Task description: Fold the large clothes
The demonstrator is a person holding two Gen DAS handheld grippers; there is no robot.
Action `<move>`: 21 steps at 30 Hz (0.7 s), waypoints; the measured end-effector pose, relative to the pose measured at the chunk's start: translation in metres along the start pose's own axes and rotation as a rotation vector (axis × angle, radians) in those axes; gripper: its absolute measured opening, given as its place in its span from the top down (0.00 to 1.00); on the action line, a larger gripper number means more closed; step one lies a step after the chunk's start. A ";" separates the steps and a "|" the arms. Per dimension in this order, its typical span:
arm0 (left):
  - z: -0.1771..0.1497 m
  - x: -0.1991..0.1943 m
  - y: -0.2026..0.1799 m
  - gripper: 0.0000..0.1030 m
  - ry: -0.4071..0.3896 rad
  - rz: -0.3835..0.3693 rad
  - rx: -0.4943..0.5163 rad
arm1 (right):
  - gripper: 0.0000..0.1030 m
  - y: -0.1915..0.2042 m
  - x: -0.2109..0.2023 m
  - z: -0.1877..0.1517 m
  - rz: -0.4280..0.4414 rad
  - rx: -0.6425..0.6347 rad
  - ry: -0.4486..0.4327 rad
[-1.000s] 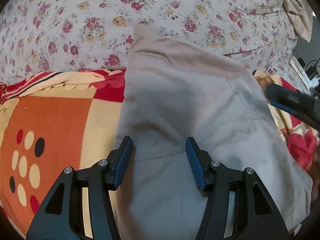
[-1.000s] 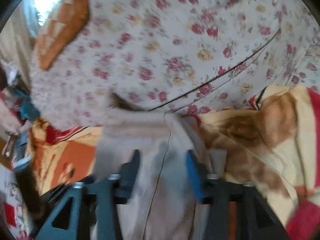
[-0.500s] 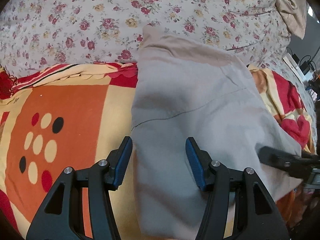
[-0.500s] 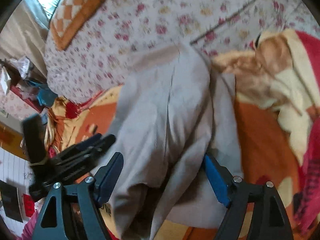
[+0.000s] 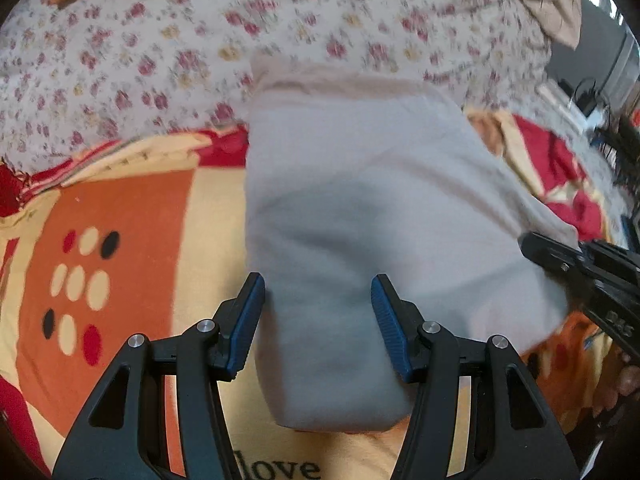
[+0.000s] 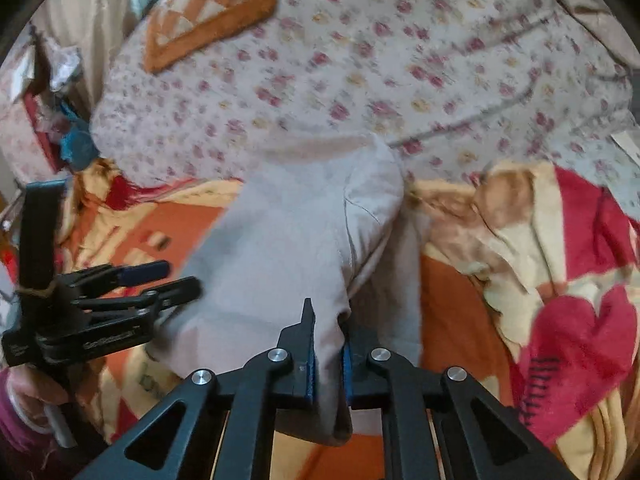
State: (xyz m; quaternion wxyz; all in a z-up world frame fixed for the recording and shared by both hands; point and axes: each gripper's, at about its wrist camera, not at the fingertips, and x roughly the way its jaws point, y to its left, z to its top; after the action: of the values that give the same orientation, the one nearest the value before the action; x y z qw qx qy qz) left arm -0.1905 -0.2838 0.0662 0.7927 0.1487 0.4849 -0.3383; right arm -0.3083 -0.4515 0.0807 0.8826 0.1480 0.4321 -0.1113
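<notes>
A pale grey garment [image 5: 360, 200] lies folded lengthwise on an orange, red and yellow blanket [image 5: 120, 220]. My left gripper [image 5: 318, 312] hovers open over the garment's near left part, and its pads do not press the cloth. In the right wrist view the garment [image 6: 288, 240] runs away from me. My right gripper [image 6: 327, 320] has its jaws closing tight on a raised fold at the near edge, with cloth pinched between the pads. The left gripper [image 6: 176, 278] shows at the left of that view, and the right gripper [image 5: 580, 272] at the right edge of the left wrist view.
A floral quilt [image 5: 200, 40] covers the bed beyond the blanket. An orange checked cushion [image 6: 208, 12] lies on it at the far left. A beige cloth [image 5: 552, 0] sits at the far right. Clutter [image 6: 68, 140] stands beside the bed. A hand in a magenta sleeve [image 6: 20, 412] holds the left tool.
My right gripper went from open around the garment's near edge to shut on a fold of it. Both grippers drew back toward the near end. The left stayed open.
</notes>
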 end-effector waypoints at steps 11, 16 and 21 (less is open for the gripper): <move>-0.008 0.012 0.001 0.34 0.002 0.012 0.003 | 0.92 -0.004 0.020 -0.020 -0.038 0.011 0.053; -0.010 0.013 -0.001 0.33 -0.001 0.019 0.009 | 0.62 -0.010 0.005 -0.018 -0.068 0.057 0.044; -0.010 0.015 -0.002 0.32 0.000 0.018 0.000 | 0.62 0.000 -0.020 -0.012 -0.073 0.025 -0.005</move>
State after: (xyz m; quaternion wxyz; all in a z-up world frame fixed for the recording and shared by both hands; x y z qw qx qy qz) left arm -0.1941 -0.2854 0.0485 0.7957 0.1532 0.4835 -0.3312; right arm -0.3287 -0.4463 0.0896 0.8771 0.1428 0.4336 -0.1494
